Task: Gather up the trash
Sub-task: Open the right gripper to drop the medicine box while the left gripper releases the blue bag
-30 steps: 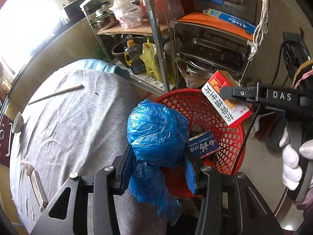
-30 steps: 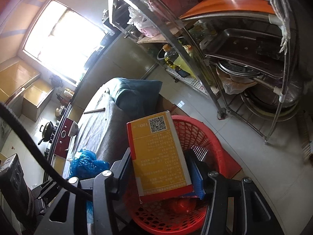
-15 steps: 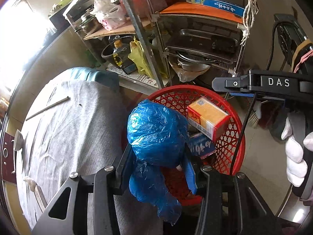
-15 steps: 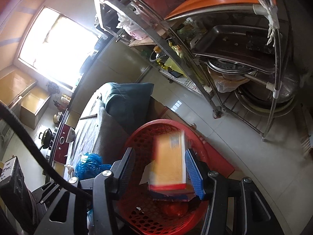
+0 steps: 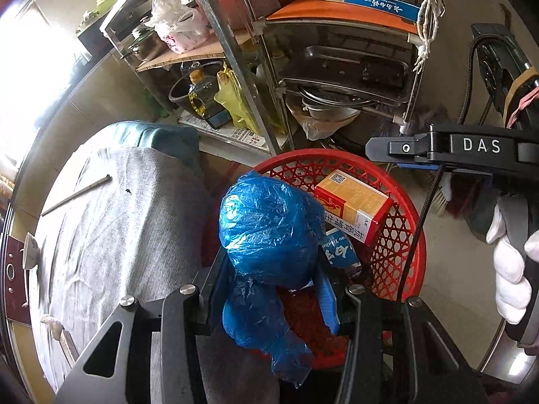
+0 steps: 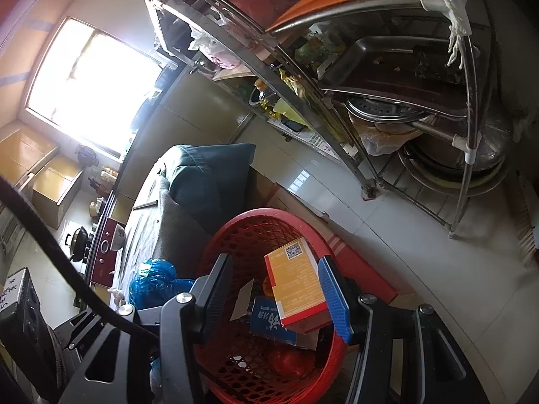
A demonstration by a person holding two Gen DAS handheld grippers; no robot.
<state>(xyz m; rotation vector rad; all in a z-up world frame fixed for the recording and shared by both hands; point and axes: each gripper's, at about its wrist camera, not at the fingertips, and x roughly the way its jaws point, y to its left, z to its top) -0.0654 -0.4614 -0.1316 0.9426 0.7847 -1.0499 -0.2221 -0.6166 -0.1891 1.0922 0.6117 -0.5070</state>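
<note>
The blue plastic bag (image 5: 269, 232) sits squeezed between the two fingers of the left claw (image 5: 269, 289), which is closed tight on it; the bag hangs over the near edge of the red basket (image 5: 401, 198), just past the grey cloth table (image 5: 101, 235). The orange box (image 6: 298, 282) lies inside the basket, leaning on a blue box (image 6: 269, 320); the right claw (image 6: 276, 296) is held above it, spread wide and gripping nothing; a metal rack (image 6: 337, 107) stands behind.
</note>
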